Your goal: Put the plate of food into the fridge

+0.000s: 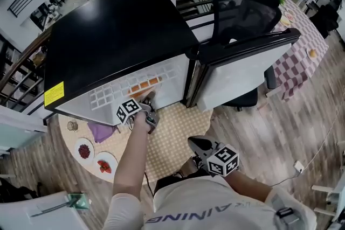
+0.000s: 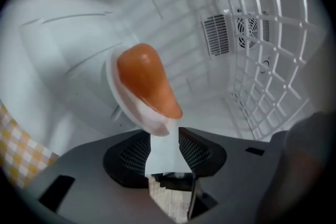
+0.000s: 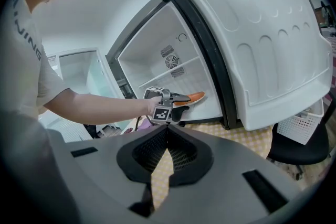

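Observation:
A white plate point(image 2: 127, 104) carrying a long orange piece of food point(image 2: 147, 82) lies on the floor of the open fridge point(image 1: 118, 29). My left gripper point(image 2: 164, 136) reaches into the fridge and stands open, the plate's near rim lying between its pads without being pressed. In the head view the left gripper point(image 1: 149, 102) sits at the fridge's lower opening beside the orange food point(image 1: 139, 94). The right gripper view shows the same plate point(image 3: 192, 97) just ahead of the left gripper point(image 3: 177, 104). My right gripper point(image 1: 200, 144) hangs back over the checkered mat, shut and empty.
The fridge door point(image 1: 242, 67) stands open to the right. A wire shelf point(image 2: 262, 34) and a fan vent point(image 2: 247, 29) are inside. Two small plates point(image 1: 84, 151) point(image 1: 105, 163) and a purple cloth point(image 1: 99, 131) lie at the left. An office chair point(image 1: 242, 2) stands behind the door.

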`<action>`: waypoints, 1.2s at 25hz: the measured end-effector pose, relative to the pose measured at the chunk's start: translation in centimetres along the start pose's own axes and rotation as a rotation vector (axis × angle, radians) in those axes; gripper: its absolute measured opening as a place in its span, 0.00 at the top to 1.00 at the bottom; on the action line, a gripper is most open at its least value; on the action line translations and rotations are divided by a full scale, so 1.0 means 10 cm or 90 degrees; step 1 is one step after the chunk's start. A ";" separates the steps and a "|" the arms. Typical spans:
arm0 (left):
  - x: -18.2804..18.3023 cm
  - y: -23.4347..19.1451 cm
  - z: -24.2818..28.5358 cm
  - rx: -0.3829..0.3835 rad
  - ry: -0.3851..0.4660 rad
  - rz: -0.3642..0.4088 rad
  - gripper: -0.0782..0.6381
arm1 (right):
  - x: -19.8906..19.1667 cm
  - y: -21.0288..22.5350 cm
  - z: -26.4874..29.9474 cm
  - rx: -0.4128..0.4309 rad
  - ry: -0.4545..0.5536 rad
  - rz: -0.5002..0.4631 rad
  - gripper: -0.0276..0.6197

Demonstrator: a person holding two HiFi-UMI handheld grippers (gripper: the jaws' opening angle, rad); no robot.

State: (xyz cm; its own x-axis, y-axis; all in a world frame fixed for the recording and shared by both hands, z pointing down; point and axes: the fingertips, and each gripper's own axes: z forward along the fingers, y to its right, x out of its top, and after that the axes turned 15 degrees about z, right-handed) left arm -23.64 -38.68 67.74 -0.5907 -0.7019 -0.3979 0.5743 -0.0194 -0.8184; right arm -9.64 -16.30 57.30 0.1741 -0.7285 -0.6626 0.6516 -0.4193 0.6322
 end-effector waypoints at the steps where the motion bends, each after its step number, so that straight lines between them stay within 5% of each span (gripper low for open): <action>1: -0.04 0.04 0.01 -0.004 -0.018 0.021 0.66 | 0.01 0.00 0.00 0.001 0.001 -0.001 0.92; 6: -0.30 -0.01 -0.06 0.046 -0.098 0.112 0.64 | 0.00 -0.03 -0.01 0.008 0.000 -0.001 0.92; 13: -0.36 0.08 -0.23 0.053 -0.102 0.172 0.64 | -0.02 -0.08 -0.02 0.024 -0.006 -0.004 0.92; 17: -0.35 0.19 -0.52 0.062 -0.049 0.194 0.86 | 0.01 -0.12 -0.03 0.032 0.000 -0.002 0.92; 23: -0.47 0.42 -1.05 0.029 0.016 0.279 0.88 | 0.09 -0.10 0.02 0.046 0.003 -0.015 0.92; 30: -0.46 0.70 -1.86 0.065 0.098 0.414 0.88 | 0.27 -0.26 0.13 0.085 0.010 -0.039 0.92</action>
State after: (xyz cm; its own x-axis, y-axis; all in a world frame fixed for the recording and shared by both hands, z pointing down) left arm -27.46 -22.31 56.15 -0.1768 -0.4838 -0.8571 0.8864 0.3002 -0.3523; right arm -11.85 -17.91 54.36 0.1490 -0.6916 -0.7068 0.5576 -0.5315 0.6376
